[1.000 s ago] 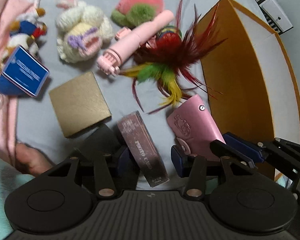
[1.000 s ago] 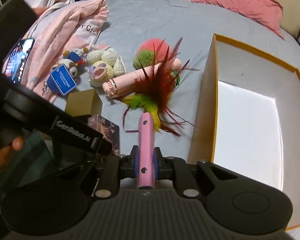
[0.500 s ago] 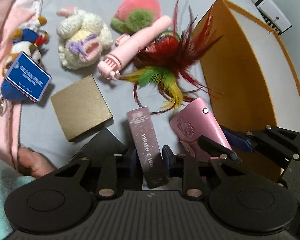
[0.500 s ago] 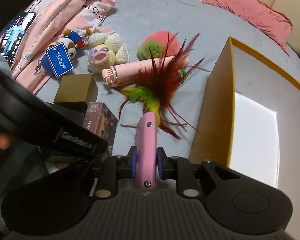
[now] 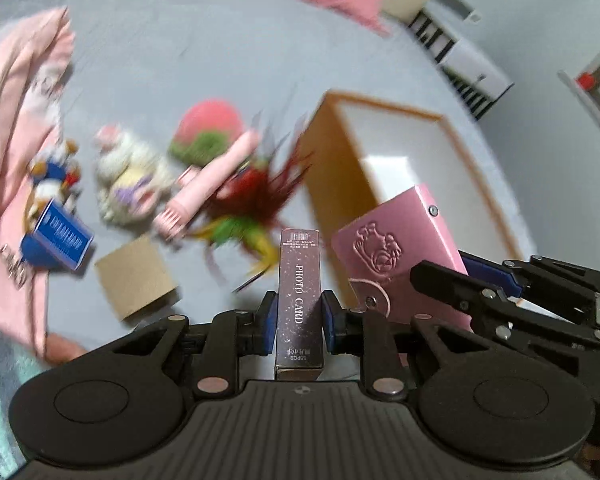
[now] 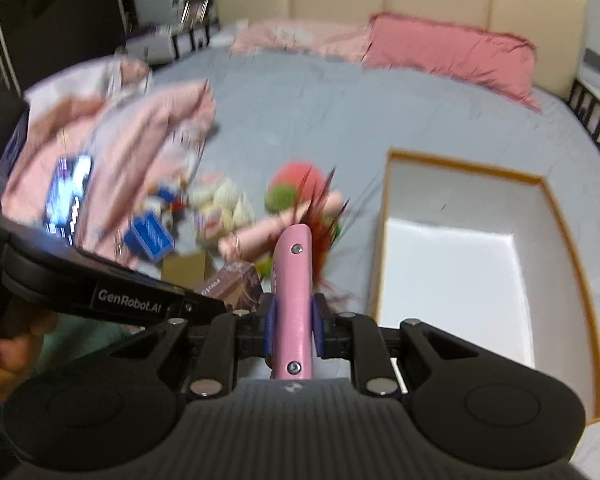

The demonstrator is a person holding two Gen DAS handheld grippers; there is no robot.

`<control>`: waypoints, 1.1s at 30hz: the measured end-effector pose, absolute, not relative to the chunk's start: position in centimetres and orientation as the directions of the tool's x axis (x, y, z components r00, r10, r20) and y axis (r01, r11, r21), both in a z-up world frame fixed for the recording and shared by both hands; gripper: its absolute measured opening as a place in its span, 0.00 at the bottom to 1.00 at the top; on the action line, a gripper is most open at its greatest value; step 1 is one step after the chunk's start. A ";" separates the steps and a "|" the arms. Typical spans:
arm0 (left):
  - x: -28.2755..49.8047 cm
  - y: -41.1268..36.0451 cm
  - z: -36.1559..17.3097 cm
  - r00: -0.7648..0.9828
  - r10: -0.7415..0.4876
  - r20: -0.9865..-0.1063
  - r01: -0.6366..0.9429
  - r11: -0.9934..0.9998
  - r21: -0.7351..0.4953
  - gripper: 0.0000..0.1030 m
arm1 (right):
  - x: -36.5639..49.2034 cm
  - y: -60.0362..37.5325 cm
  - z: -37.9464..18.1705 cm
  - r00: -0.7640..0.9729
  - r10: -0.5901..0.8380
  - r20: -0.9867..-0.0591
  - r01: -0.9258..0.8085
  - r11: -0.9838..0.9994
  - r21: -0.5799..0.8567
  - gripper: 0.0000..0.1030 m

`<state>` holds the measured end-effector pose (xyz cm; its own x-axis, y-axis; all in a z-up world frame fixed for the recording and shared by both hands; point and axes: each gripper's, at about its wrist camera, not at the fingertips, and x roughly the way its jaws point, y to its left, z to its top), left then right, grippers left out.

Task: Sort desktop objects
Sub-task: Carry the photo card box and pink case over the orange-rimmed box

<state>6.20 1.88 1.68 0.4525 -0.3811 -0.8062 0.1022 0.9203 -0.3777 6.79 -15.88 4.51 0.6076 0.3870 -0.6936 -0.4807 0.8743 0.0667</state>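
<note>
Jaws of the left gripper were closing, its blue pads pressed on both sides of the photo card box, which stood on end, lifted clear of the bed. Jaws of the right gripper were nearly shut, clamped on the narrow edges of the pink case, also held up off the bed, just right of the card box in the left view. Beyond them, blurred, lay a brown box and a blue tag toward the left, then a feather toy, a pink tube, a knitted doll and a peach plush. To the right stood an open orange-edged box, its white inside bare. Pink pillows lay at the far edge by the headboard.
</note>
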 end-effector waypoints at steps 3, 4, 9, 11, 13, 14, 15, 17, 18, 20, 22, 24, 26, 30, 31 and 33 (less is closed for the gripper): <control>6.7 0.7 3.6 0.467 -0.450 -0.761 0.148 0.888 -0.435 0.25 | 6.4 -17.6 6.7 0.672 0.366 -0.644 -0.441 0.896 0.050 0.19; 6.9 0.1 4.2 0.468 -0.472 -0.747 0.167 0.878 -0.449 0.25 | 6.3 -18.4 7.3 0.694 0.352 -0.629 -0.421 0.906 0.043 0.19; 8.6 -4.4 5.6 0.446 -0.544 -0.710 0.249 0.838 -0.486 0.25 | 6.7 -22.3 8.0 0.752 0.258 -0.607 -0.299 0.954 0.034 0.19; 9.4 -6.5 5.3 0.420 -0.557 -0.717 0.263 0.831 -0.491 0.25 | 7.0 -23.7 7.7 0.755 0.236 -0.612 -0.262 0.964 0.048 0.19; 10.0 -8.2 4.2 0.390 -0.558 -0.733 0.261 0.830 -0.493 0.25 | 7.7 -25.0 6.9 0.754 0.209 -0.623 -0.221 0.974 0.059 0.19; 10.4 -9.2 3.6 0.372 -0.553 -0.745 0.262 0.833 -0.488 0.25 | 8.0 -25.7 6.5 0.752 0.198 -0.629 -0.204 0.977 0.064 0.19; 10.6 -10.0 2.9 0.357 -0.547 -0.757 0.261 0.837 -0.481 0.25 | 8.4 -26.2 5.9 0.746 0.189 -0.638 -0.188 0.980 0.071 0.19; 11.1 -11.4 1.5 0.328 -0.530 -0.782 0.257 0.846 -0.466 0.25 | 9.3 -27.0 4.5 0.727 0.176 -0.664 -0.165 0.983 0.080 0.19; 11.3 -11.8 0.9 0.315 -0.521 -0.793 0.251 0.852 -0.460 0.25 | 9.7 -27.2 3.8 0.715 0.170 -0.678 -0.158 0.984 0.079 0.19; 11.6 -12.4 -0.3 0.294 -0.497 -0.817 0.242 0.865 -0.439 0.24 | 10.0 -27.3 2.5 0.694 0.167 -0.700 -0.156 0.984 0.080 0.19; 11.7 -12.5 -1.1 0.289 -0.460 -0.839 0.241 0.884 -0.402 0.24 | 10.2 -27.2 1.4 0.674 0.169 -0.720 -0.158 0.984 0.084 0.19; 11.7 -12.8 -1.4 0.290 -0.418 -0.861 0.245 0.902 -0.355 0.24 | 10.4 -27.0 0.4 0.656 0.174 -0.734 -0.159 0.983 0.091 0.19; 11.7 -12.5 -1.9 0.283 -0.388 -0.877 0.245 0.914 -0.325 0.24 | 10.6 -26.8 -0.5 0.640 0.180 -0.747 -0.161 0.982 0.099 0.19; 11.7 -11.5 -1.9 0.295 -0.366 -0.882 0.243 0.922 -0.301 0.24 | 10.8 -25.9 -1.5 0.616 0.202 -0.762 -0.159 0.979 0.131 0.18; 11.7 -11.1 -1.8 0.303 -0.354 -0.885 0.239 0.927 -0.289 0.24 | 11.0 -25.6 -1.6 0.611 0.208 -0.764 -0.159 0.977 0.139 0.18; 11.8 -10.3 -1.8 0.320 -0.326 -0.890 0.234 0.937 -0.259 0.24 | 10.8 -24.7 -1.8 0.600 0.222 -0.769 -0.167 0.974 0.150 0.18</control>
<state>11.76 -10.28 -1.85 0.3196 -0.3260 -0.8897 0.2337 0.9371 -0.2594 10.84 -24.68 -1.80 0.5996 0.2217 -0.7690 -0.1675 0.9743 0.1504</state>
